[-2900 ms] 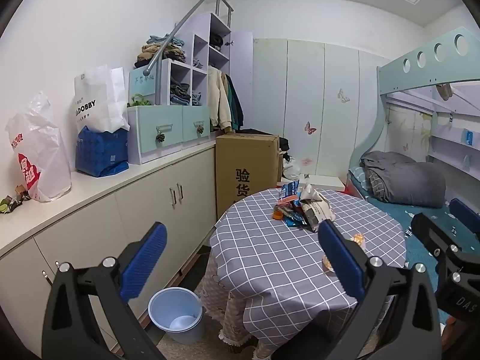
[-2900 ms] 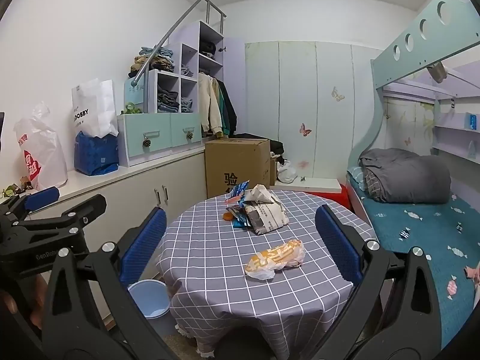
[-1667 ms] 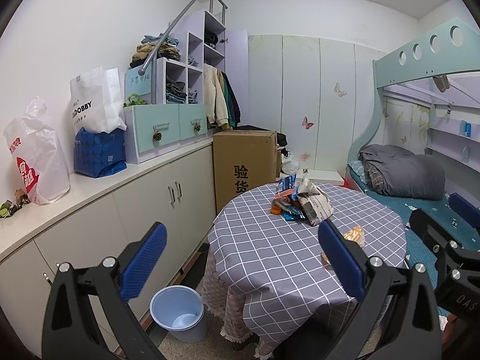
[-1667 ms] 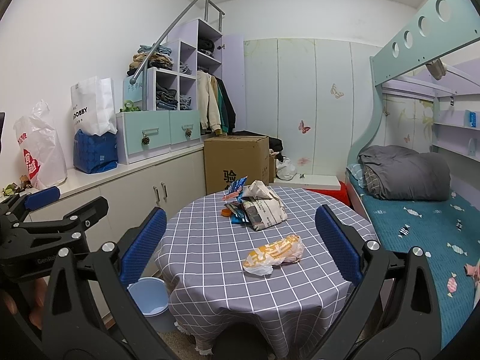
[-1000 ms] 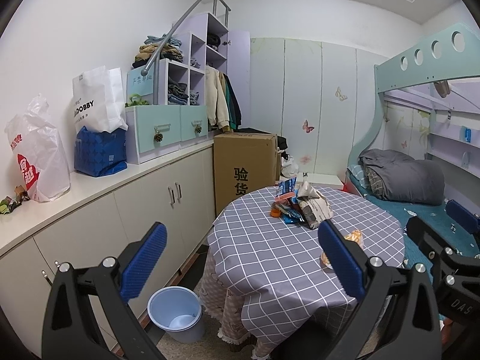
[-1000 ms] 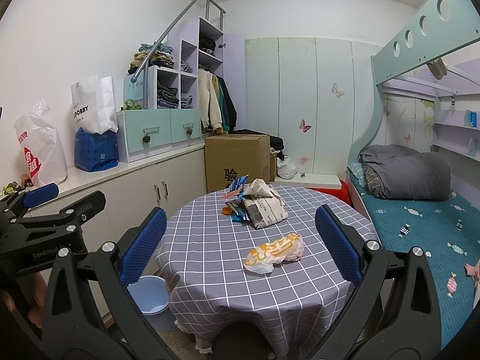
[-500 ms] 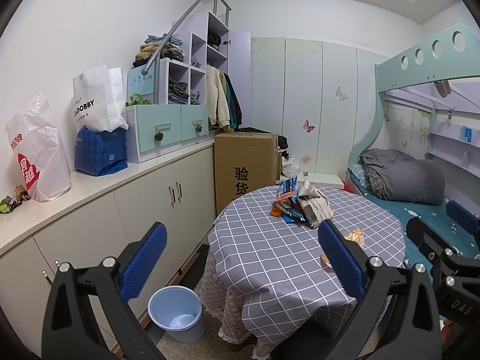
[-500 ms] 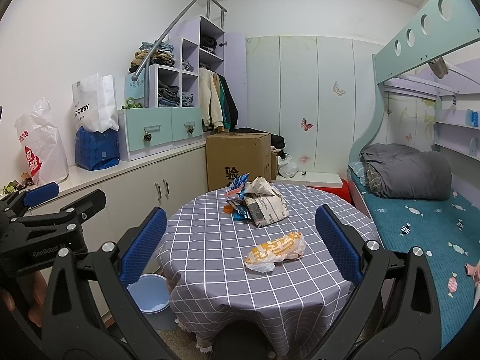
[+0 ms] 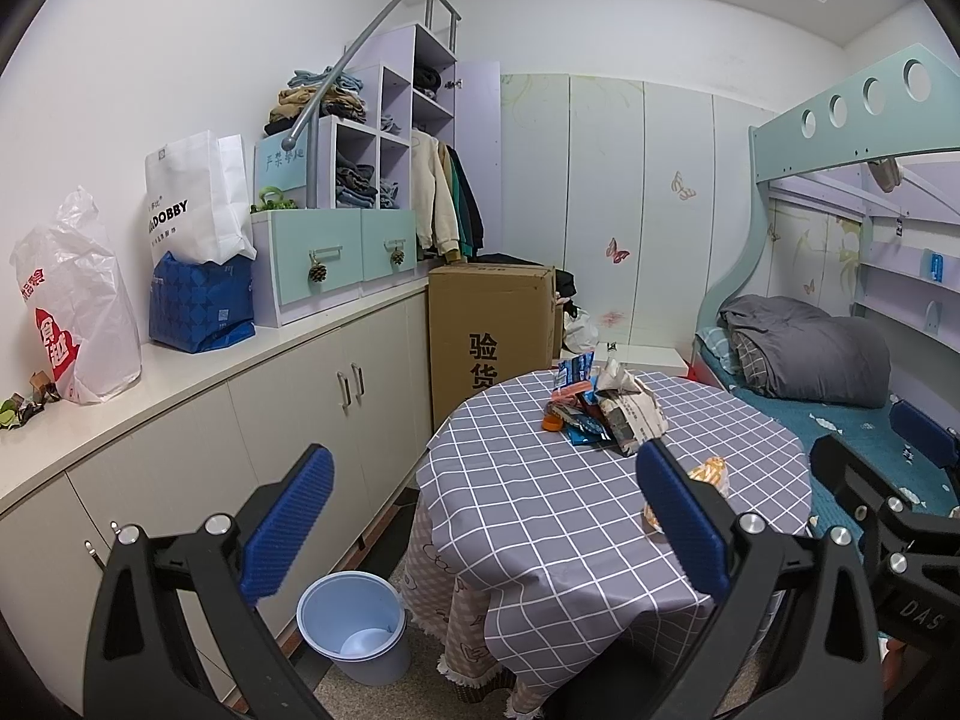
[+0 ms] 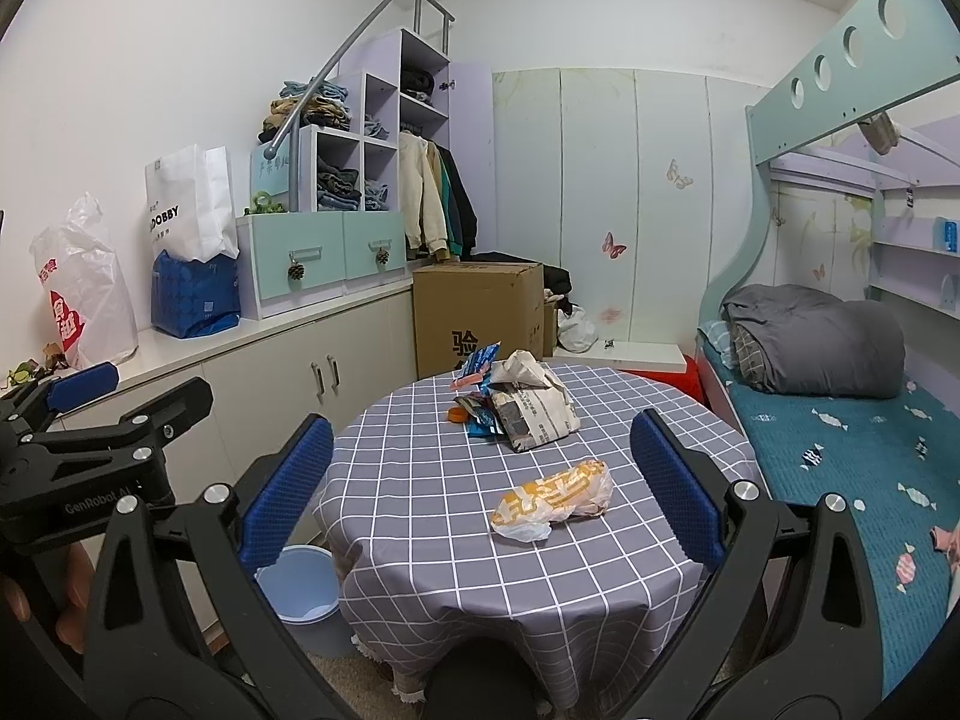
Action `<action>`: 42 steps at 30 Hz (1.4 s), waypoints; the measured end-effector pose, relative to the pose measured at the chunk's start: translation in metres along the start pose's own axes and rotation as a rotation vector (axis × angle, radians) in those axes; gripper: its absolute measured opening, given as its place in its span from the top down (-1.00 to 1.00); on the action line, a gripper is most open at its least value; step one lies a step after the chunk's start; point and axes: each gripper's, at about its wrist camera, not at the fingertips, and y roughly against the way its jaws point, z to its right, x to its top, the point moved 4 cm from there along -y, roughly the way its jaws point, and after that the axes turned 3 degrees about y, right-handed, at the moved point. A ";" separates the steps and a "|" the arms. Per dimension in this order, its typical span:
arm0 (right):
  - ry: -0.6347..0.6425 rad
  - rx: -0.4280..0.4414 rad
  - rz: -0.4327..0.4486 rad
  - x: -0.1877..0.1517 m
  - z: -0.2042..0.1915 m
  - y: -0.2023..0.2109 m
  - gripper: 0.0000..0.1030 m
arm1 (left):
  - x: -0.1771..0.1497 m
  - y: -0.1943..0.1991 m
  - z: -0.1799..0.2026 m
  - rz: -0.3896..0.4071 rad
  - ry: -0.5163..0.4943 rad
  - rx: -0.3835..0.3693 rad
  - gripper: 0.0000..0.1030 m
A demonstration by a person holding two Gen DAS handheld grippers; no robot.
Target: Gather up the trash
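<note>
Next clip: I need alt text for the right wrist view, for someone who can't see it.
An open right tool frames a round table with a grey checked cloth, where an orange-and-white wrapper lies in front of a pile of crumpled paper and packets. A light blue bin stands on the floor at the left, below the open left tool.

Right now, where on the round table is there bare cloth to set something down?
The tablecloth is bare on its left half, between the orange wrapper and the edge above the blue bin, and along the near rim. It is crowded at the far middle, around the crumpled newspaper pile.
</note>
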 end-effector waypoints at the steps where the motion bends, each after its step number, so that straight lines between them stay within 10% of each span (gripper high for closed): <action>1: 0.000 -0.001 0.000 0.000 0.000 0.000 -0.89 | 0.000 0.000 0.000 0.000 0.001 0.000 -0.92; 34: -0.018 0.038 -0.036 -0.004 0.001 -0.012 -0.88 | -0.002 -0.010 -0.008 -0.011 -0.011 0.016 -0.92; 42: -0.091 0.022 -0.104 -0.025 0.029 -0.049 -0.88 | -0.016 -0.062 -0.006 -0.141 -0.042 -0.003 -0.92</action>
